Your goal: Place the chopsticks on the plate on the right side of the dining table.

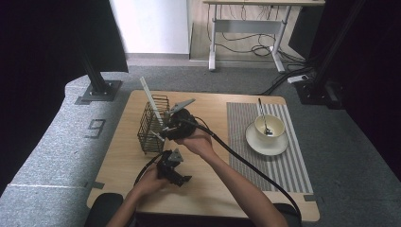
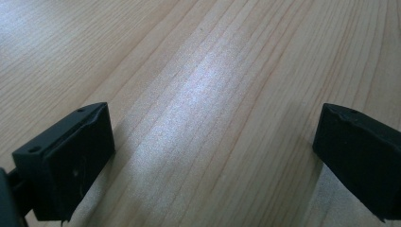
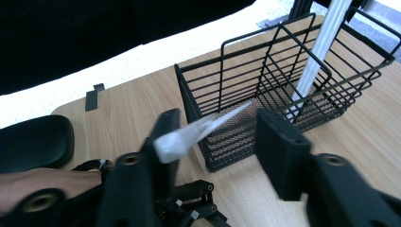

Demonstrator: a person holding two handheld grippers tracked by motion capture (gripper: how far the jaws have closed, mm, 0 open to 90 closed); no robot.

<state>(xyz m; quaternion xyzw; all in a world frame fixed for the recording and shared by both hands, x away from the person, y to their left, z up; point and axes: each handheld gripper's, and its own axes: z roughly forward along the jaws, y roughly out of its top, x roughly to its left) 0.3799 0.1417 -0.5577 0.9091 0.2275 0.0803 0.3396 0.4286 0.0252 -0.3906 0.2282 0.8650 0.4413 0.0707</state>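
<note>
Two grippers in my hands, both over the wooden table (image 1: 213, 184). My right gripper (image 3: 215, 130) has its jaws spread wide, nothing pinched between them; a pale translucent straw-like piece (image 3: 198, 132) lies slanting across the gap, its blurred near end against the left jaw, tip pointing into the black wire basket (image 3: 283, 90). Can't tell if that piece is touching the jaw or just in front of it. In the high view the right gripper (image 1: 163, 130) sits at the basket's near right corner, just beside the wire wall, my right hand (image 1: 198, 142) behind it, cable running off to the near right. Basket (image 1: 152, 124) stands upright at the table's left middle, with a white flat stick (image 1: 151, 99) leaning inside, top end sticking out toward the far left.

My left gripper (image 2: 213, 156) also has jaws wide apart, only bare wood grain between them. It's near the table's front edge (image 1: 182, 178), left hand (image 1: 149, 182) on it, well nearer than the basket.

Far right: striped mat (image 1: 283, 161) with a saucer (image 1: 267, 144), cup (image 1: 269, 126) and a spoon (image 1: 262, 116) standing in it, well apart from both grippers
</note>
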